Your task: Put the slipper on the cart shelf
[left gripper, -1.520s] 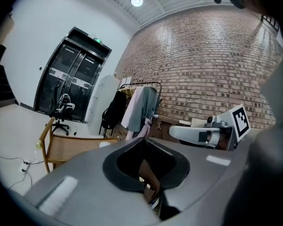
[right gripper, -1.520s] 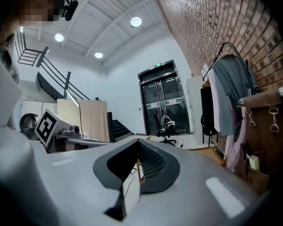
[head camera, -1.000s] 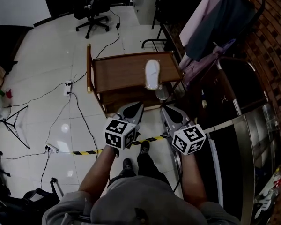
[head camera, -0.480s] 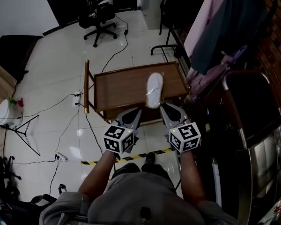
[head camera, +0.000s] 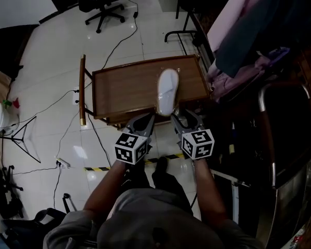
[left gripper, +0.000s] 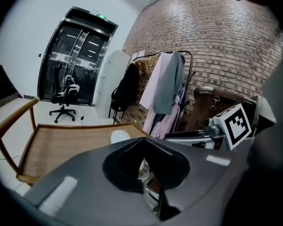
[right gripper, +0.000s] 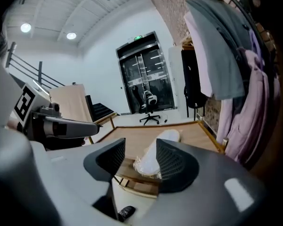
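Over on the left the cart (head camera: 122, 84) stands on the white tile floor, its side handle (head camera: 83, 90) pointing toward the loose cables. Its wooden top shelf is bare on that side.

The left gripper (left gripper: 142, 139) hangs just short of the cart's near edge. Its jaws are pinched together on nothing and it takes no part in the job. The person's left forearm (head camera: 111, 188) reaches straight forward and down, elbow tucked in by the body.

Next along is the slipper (head camera: 167, 90), white and wrapped in clear plastic. It lies flat on the right half of the top shelf, toe pointing away and heel end at the front rim, possibly a touch over it. From where I stand the main part of the job looks done: the slipper's weight rests on the shelf.

The right gripper (right gripper: 140, 154) sits at that heel end with its jaws opening. The heel is between them, close to the right-hand pad with a clear gap on the other side, so it looks let go, not gripped. The right forearm (head camera: 205, 185) runs parallel to the left one, the gripper level with the shelf. What is left, I'd judge, is only to draw that gripper back clear of the heel without dragging it off the rim.

Just right of the cart, hanging clothes (head camera: 249, 35) crowd close
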`<state>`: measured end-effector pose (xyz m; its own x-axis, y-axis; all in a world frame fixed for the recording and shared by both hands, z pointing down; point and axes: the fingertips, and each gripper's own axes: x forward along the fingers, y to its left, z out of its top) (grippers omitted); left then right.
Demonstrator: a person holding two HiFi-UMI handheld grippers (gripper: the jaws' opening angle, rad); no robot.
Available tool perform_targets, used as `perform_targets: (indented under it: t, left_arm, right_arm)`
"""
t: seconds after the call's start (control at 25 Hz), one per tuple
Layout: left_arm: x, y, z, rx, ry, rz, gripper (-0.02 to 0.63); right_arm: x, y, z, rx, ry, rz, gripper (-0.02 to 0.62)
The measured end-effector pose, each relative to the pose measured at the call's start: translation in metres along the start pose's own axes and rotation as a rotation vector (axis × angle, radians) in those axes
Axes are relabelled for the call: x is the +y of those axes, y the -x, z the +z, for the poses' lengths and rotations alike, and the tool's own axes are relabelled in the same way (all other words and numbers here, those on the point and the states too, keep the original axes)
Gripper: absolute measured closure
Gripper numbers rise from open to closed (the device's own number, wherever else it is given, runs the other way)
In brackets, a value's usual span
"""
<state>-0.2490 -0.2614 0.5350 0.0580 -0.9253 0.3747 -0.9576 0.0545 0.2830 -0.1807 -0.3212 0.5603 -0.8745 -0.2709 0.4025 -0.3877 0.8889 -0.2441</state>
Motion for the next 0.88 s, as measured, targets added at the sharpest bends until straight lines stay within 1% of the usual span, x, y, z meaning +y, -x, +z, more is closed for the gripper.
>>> perform_targets:
  t: [0.16,0.28,0.36,0.52,0.64,0.68,0.72,0.76,0.88]
  left_arm:
    - [0.024,-0.028,-0.021,0.049,0.025,-0.007,0.598]
    - [0.032,-0.043,-0.034,0.086,0.05,-0.03,0.598]
    - [0.037,-0.05,-0.035,0.098,0.053,-0.045,0.598]
    - [0.043,-0.057,-0.04,0.128,0.059,-0.067,0.598]
    - [0.047,-0.058,-0.038,0.143,0.051,-0.082,0.598]
    - [0.048,-0.058,-0.037,0.146,0.045,-0.088,0.598]
    - [0.049,-0.058,-0.035,0.148,0.036,-0.095,0.598]
    - [0.05,-0.059,-0.033,0.15,0.025,-0.102,0.598]
    - [0.052,-0.062,-0.024,0.15,0.006,-0.121,0.598]
  right_arm:
    - [-0.031,-0.041,-0.044,0.07,-0.179,-0.053,0.326]
    - [-0.05,-0.067,-0.072,0.114,-0.279,-0.102,0.3]
    - [-0.059,-0.083,-0.081,0.118,-0.336,-0.123,0.274]
    - [-0.072,-0.107,-0.092,0.116,-0.468,-0.156,0.272]
    - [-0.077,-0.119,-0.106,0.139,-0.553,-0.161,0.273]
    - [-0.074,-0.121,-0.108,0.148,-0.565,-0.149,0.302]
    - [-0.07,-0.122,-0.107,0.152,-0.57,-0.131,0.378]
    - [-0.067,-0.122,-0.105,0.151,-0.567,-0.115,0.422]
    - [-0.061,-0.122,-0.092,0.12,-0.56,-0.084,0.478]
